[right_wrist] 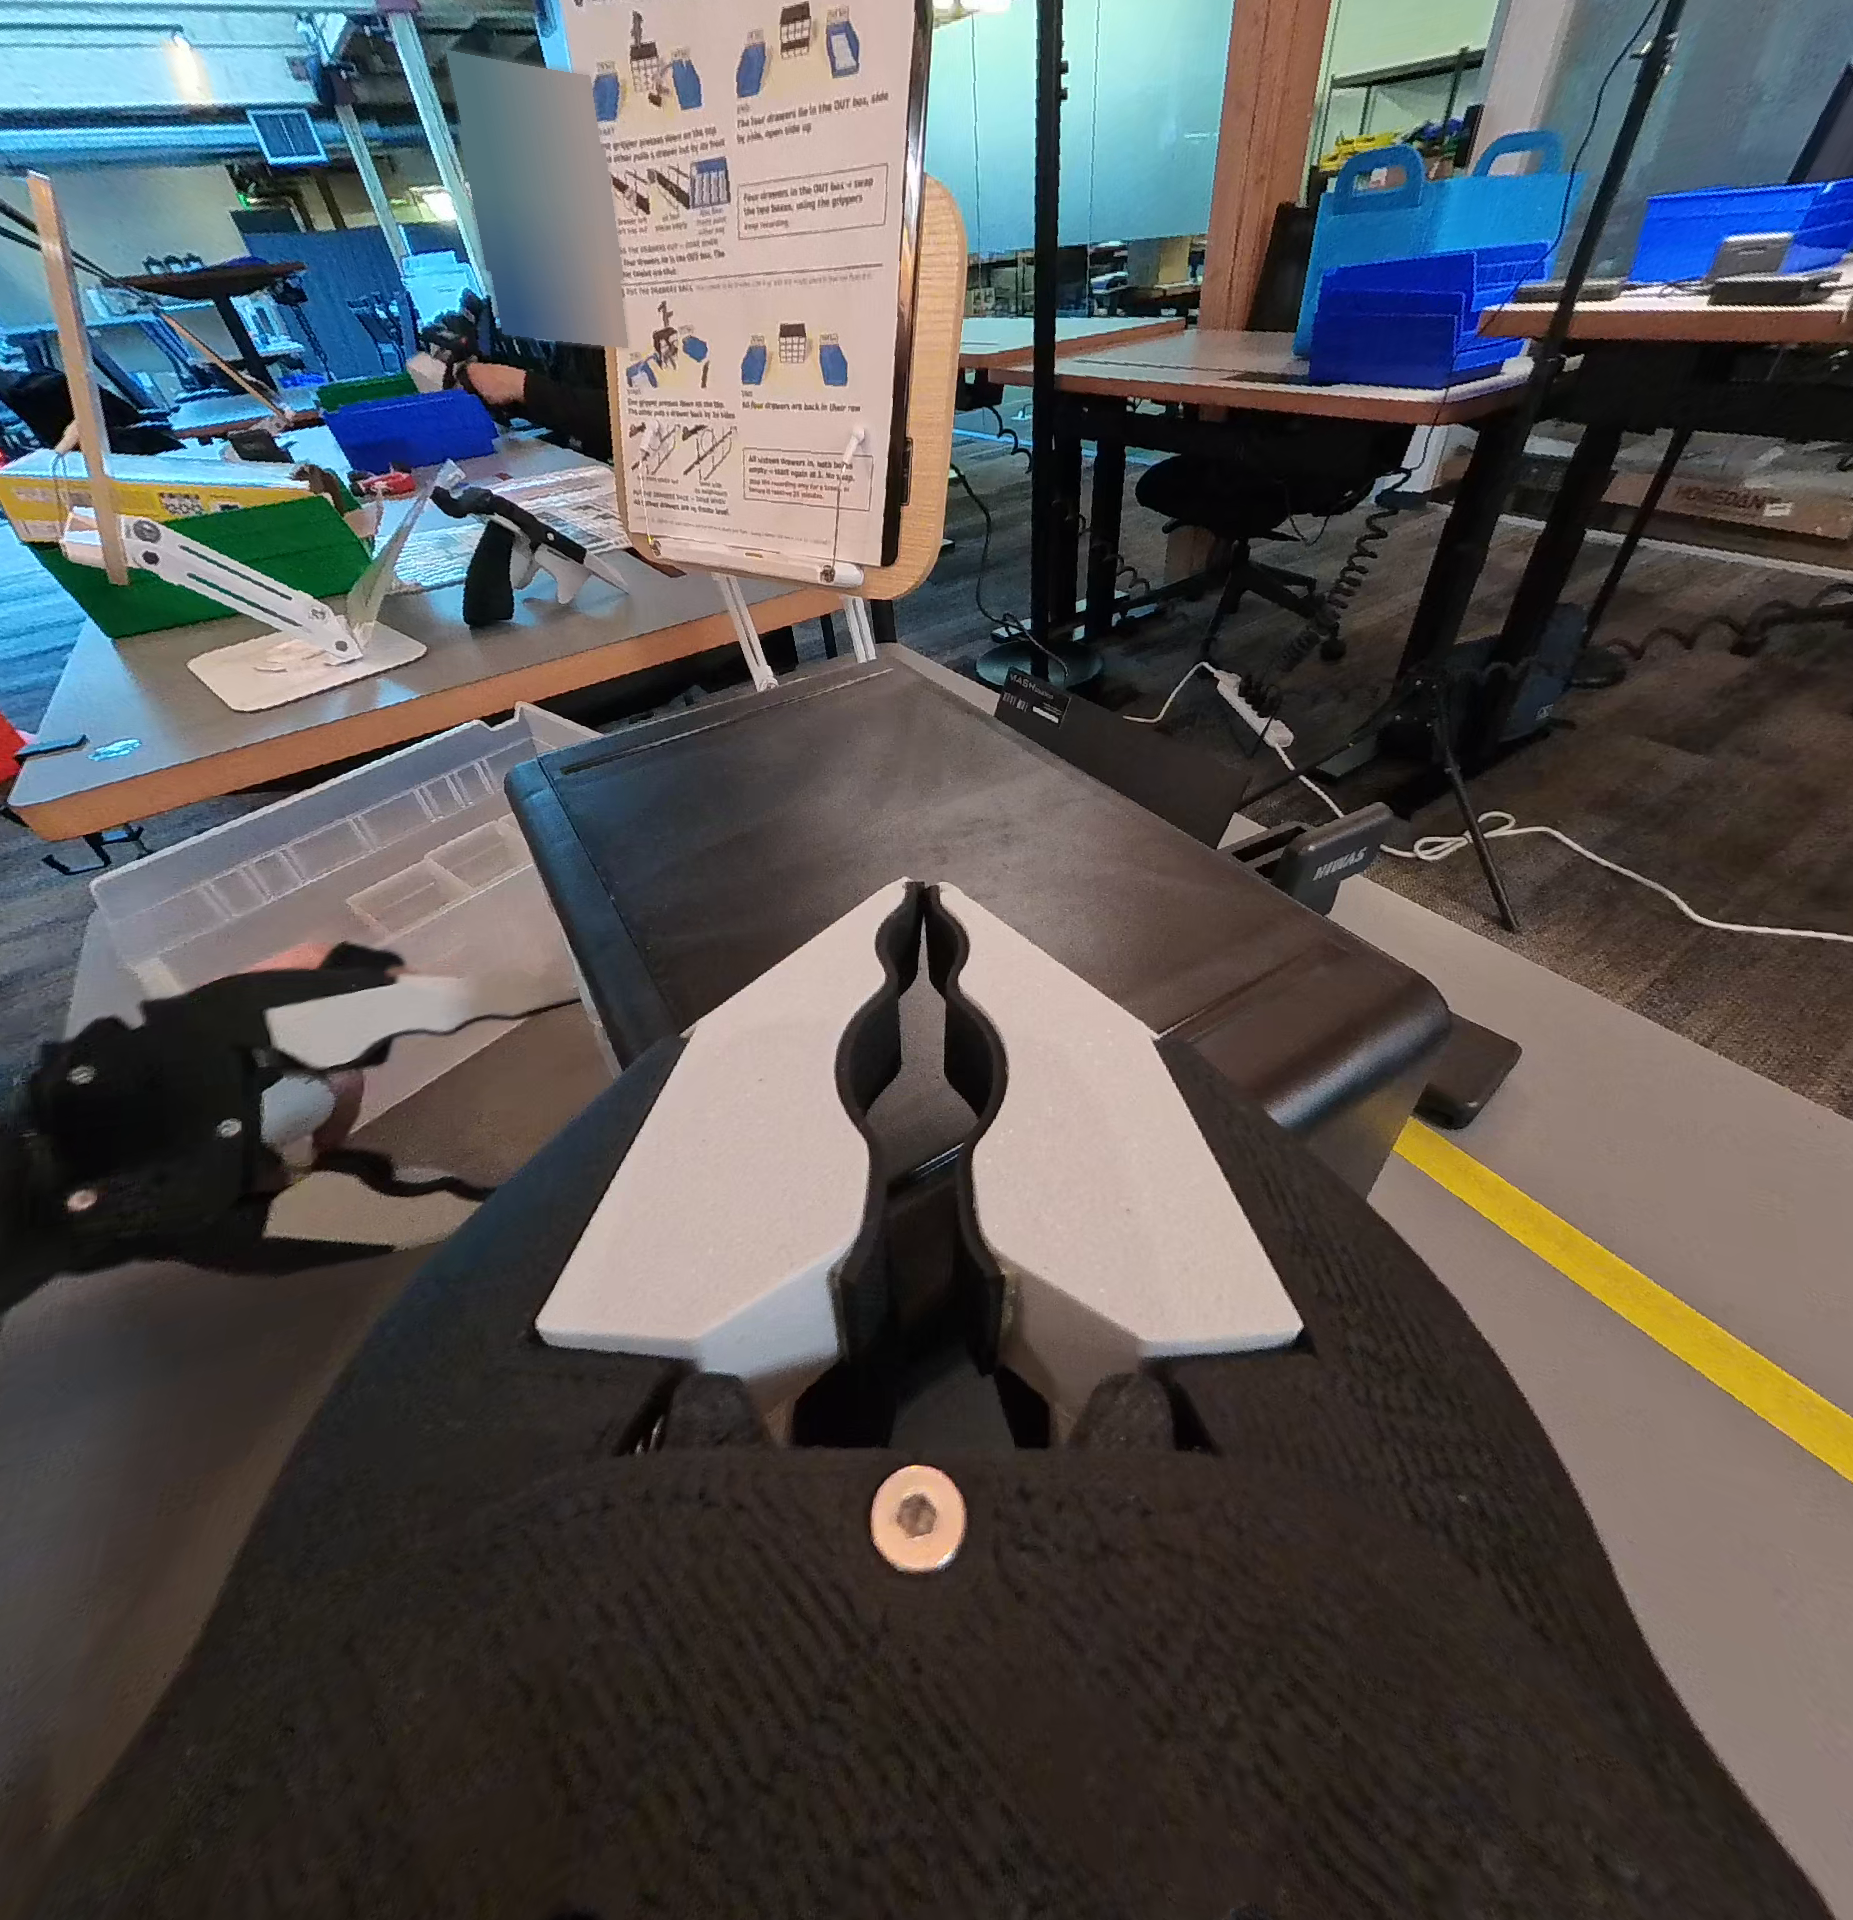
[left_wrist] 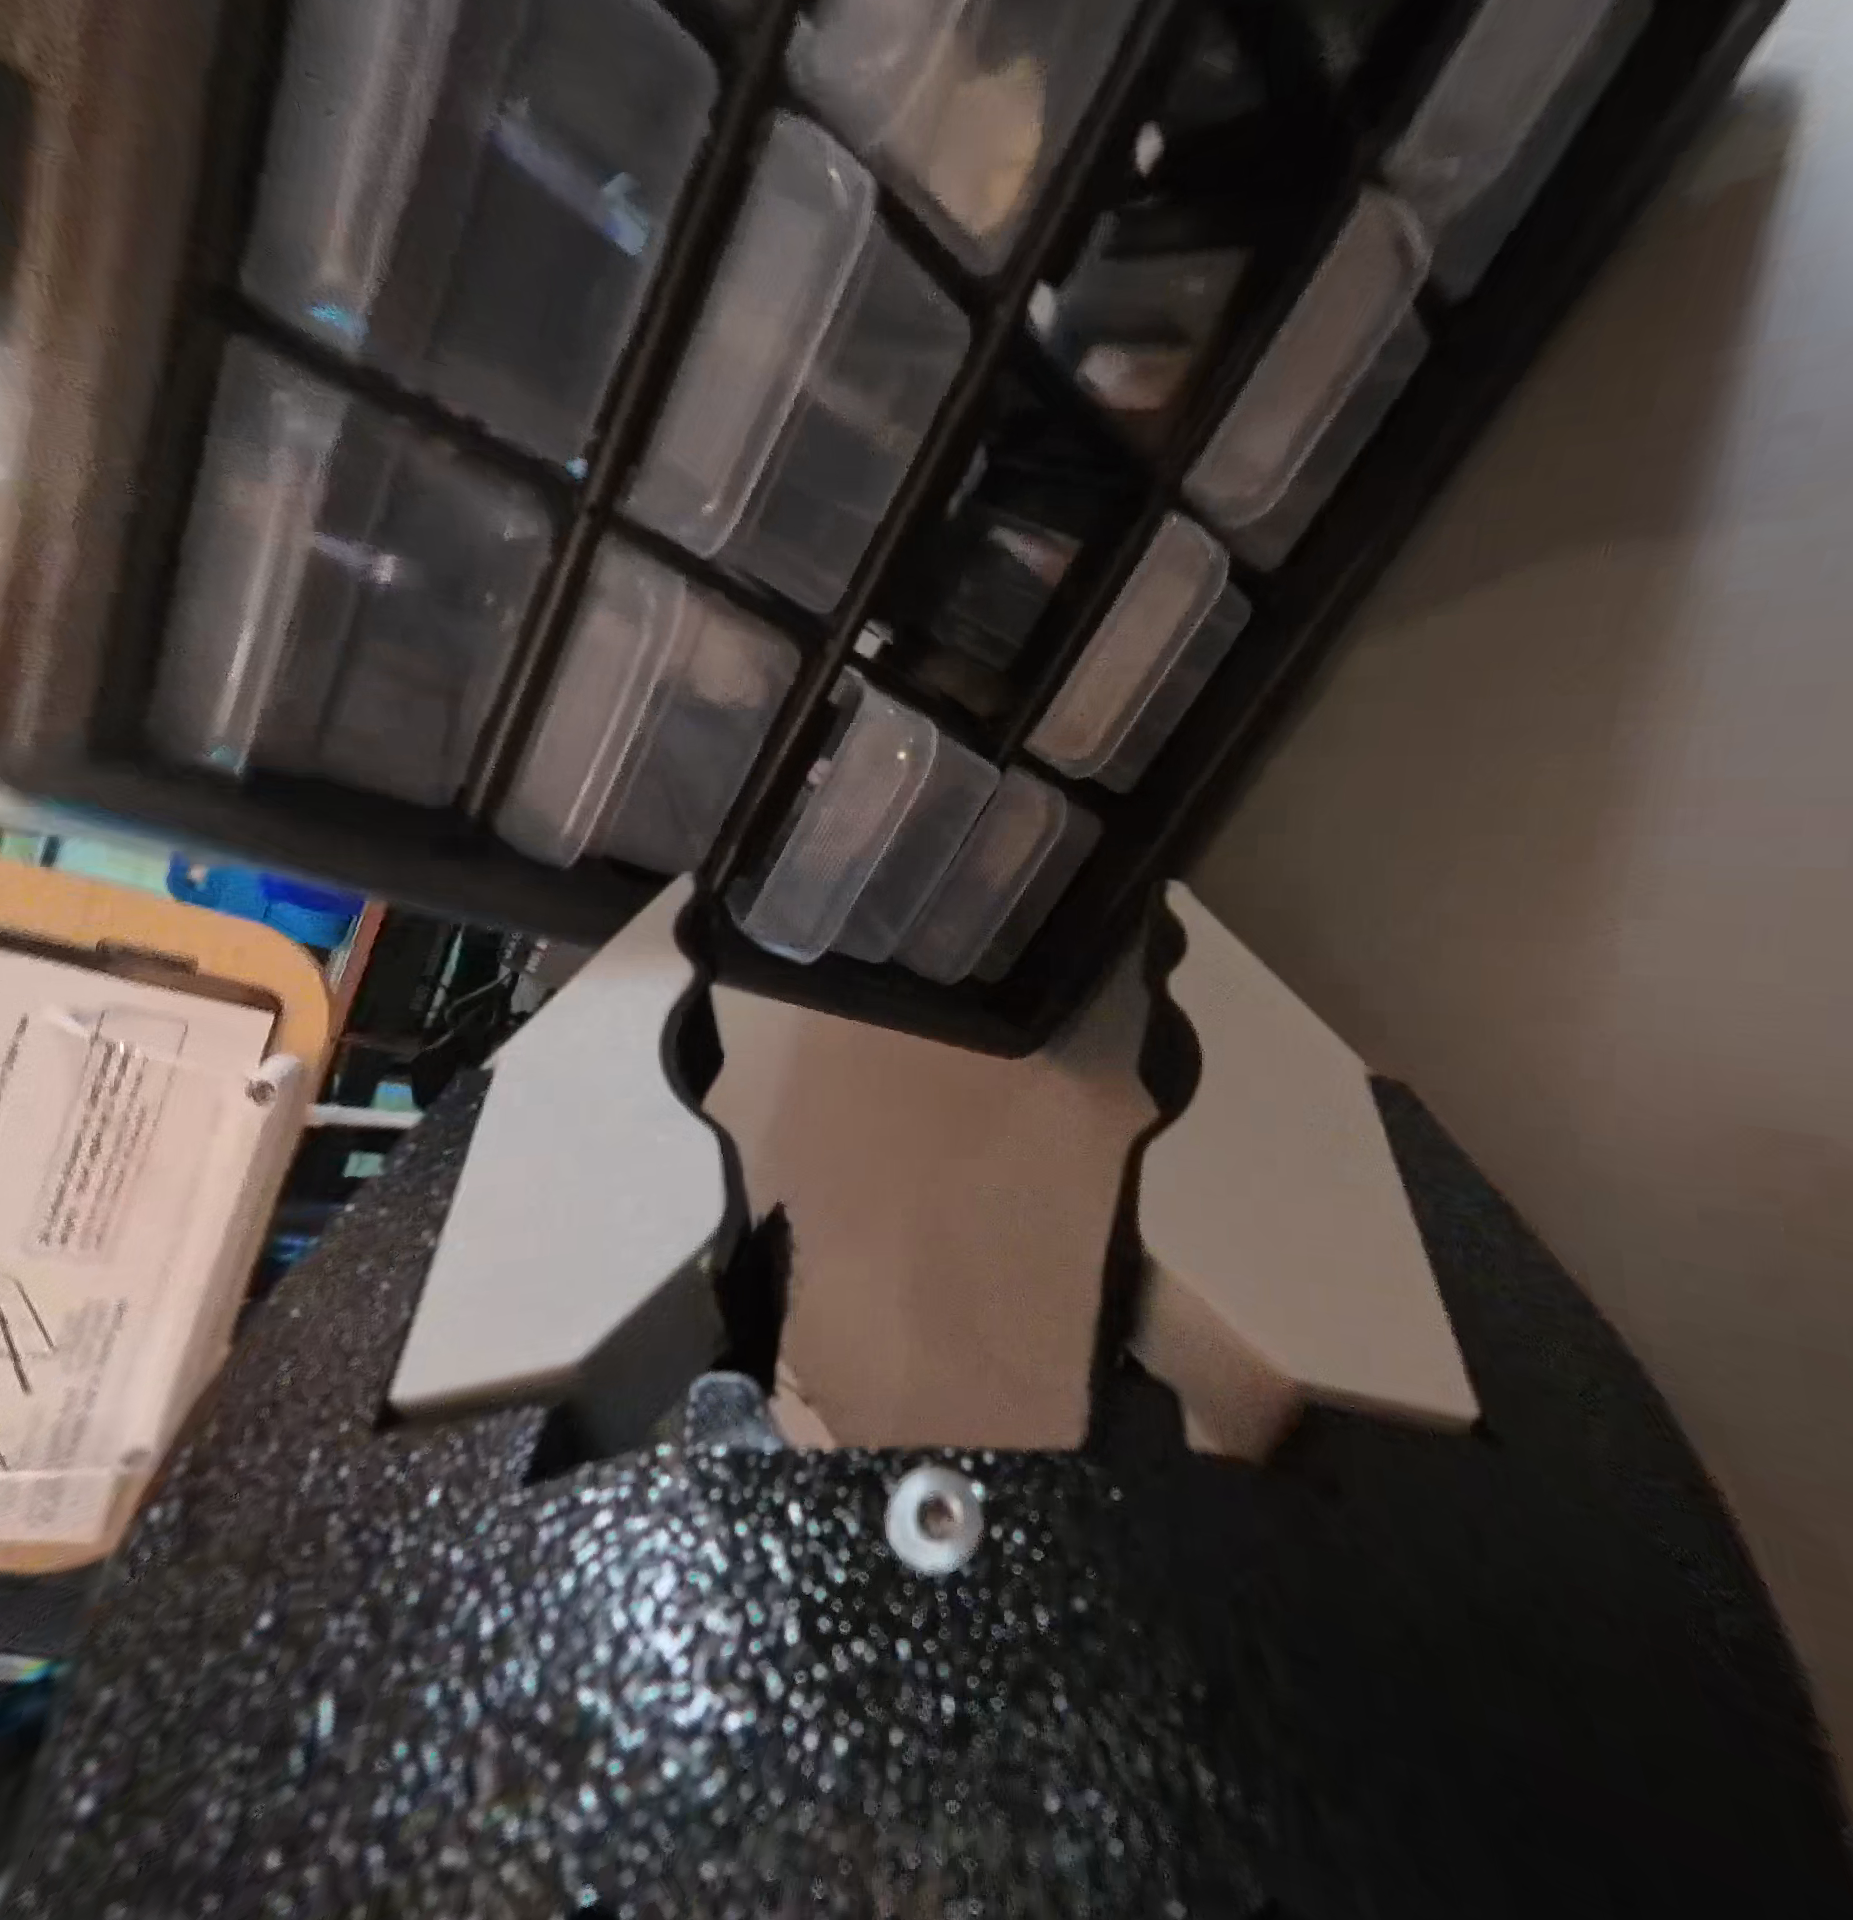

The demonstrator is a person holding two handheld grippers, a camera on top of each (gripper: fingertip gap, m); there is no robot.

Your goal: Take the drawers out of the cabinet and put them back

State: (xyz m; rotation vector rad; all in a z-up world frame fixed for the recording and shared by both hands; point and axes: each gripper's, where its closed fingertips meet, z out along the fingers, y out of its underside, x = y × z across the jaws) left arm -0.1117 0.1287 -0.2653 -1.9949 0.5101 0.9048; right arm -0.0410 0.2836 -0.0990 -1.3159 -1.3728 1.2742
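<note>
Your left gripper [left_wrist: 927,966] is spread wide and empty, its fingertips just short of the bottom edge of the black cabinet [left_wrist: 1005,997], whose face fills the view ahead at a tilt. Nearest your tips, slightly ahead and between them, sits a clear plastic drawer [left_wrist: 860,831] that juts out of its slot more than its neighbours; its raised front lip is likely the place to pinch. Beyond it, an empty slot [left_wrist: 1015,592] shows dark where a drawer seems to be missing. These drawers look light, thin-walled and slick, so a firm pinch square on the lip should hold better than a corner grip, and a straight pull should keep one from binding in the frame. Your right gripper [right_wrist: 922,894] is closed on nothing, tips pressed on or hovering just over the cabinet's flat top [right_wrist: 901,810], probably to steady it. To its left your other gripper appears blurred before a clear bin [right_wrist: 309,862]. To the right, past the cabinet's edge, the grey table [right_wrist: 1628,1039] lies open, crossed by a yellow line [right_wrist: 1649,1309].
</note>
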